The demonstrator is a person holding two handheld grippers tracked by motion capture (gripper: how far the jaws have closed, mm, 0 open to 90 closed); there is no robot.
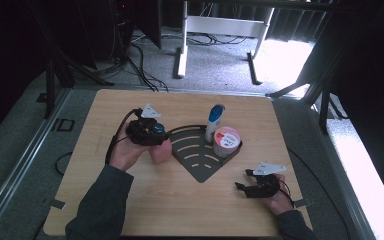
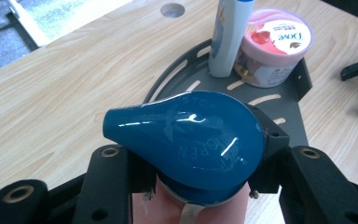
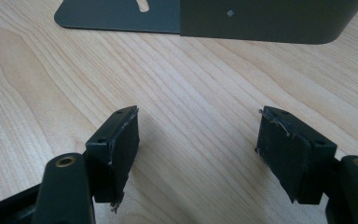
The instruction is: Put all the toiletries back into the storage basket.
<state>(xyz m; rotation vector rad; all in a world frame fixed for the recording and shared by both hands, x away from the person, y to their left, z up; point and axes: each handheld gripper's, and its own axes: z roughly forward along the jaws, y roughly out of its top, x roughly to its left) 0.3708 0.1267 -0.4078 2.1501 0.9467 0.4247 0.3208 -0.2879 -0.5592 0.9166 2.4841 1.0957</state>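
Pink bottle (image 2: 168,205) with blue cap (image 2: 186,137) sits clamped in left hand-held gripper (image 2: 191,186); right hand-held gripper (image 3: 198,149) gapes empty.

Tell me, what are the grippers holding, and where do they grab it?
The left gripper holds a pink bottle just under its blue cap, a jaw on each side. The right gripper is open over the table, holding nothing.
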